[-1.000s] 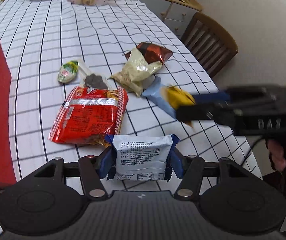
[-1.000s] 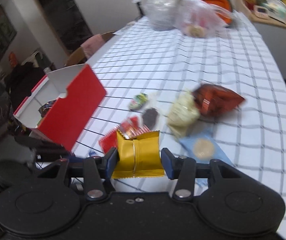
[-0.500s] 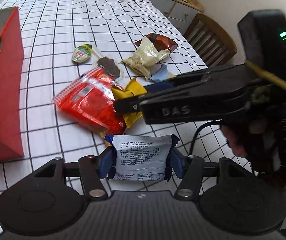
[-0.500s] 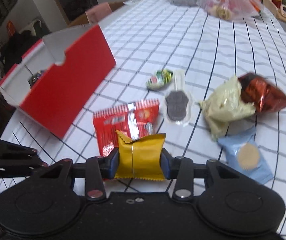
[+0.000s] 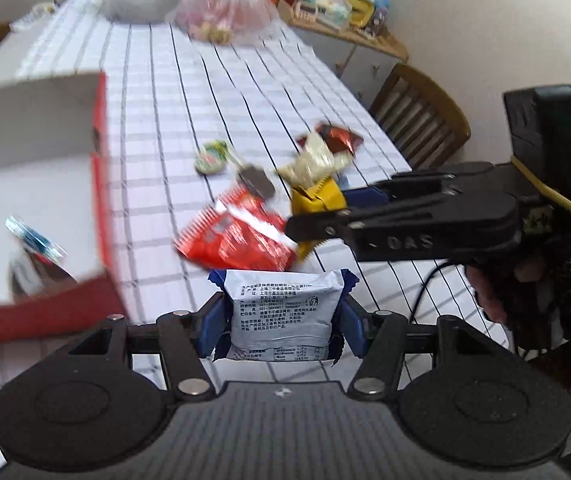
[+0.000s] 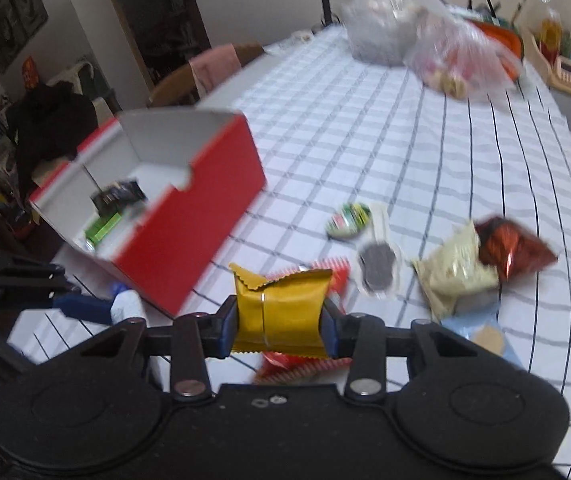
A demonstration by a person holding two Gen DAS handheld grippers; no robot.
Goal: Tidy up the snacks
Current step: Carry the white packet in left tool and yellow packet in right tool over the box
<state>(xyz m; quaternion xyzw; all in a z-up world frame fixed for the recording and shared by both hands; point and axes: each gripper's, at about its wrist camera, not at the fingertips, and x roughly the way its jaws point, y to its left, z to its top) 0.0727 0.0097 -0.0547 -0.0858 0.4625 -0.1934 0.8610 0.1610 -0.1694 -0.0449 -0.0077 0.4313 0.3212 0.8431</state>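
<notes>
My left gripper [image 5: 281, 320] is shut on a white and blue snack packet [image 5: 283, 316], held above the table next to the red box [image 5: 103, 208]. My right gripper [image 6: 281, 324] is shut on a yellow snack packet [image 6: 281, 312]; it also shows in the left wrist view [image 5: 317, 196], above the red snack bag [image 5: 241, 240]. The open red box [image 6: 189, 216] with a white inside holds a few small items. On the table lie a green round sweet [image 6: 347, 220], a dark cookie pack [image 6: 377, 268], a cream bag [image 6: 457, 276], a dark red bag [image 6: 513, 252] and a light blue pack [image 6: 485, 336].
The table has a white checked cloth [image 6: 365, 132]. Clear plastic bags [image 6: 425, 48] with food stand at its far end. A wooden chair [image 5: 417, 116] stands at the right side, a chair with a pink cloth [image 6: 213, 68] at the left. A cluttered sideboard [image 5: 345, 12] is behind.
Both grippers have lifted and moved left toward the red box, each still holding its packet. The inside of the box has come into view.
</notes>
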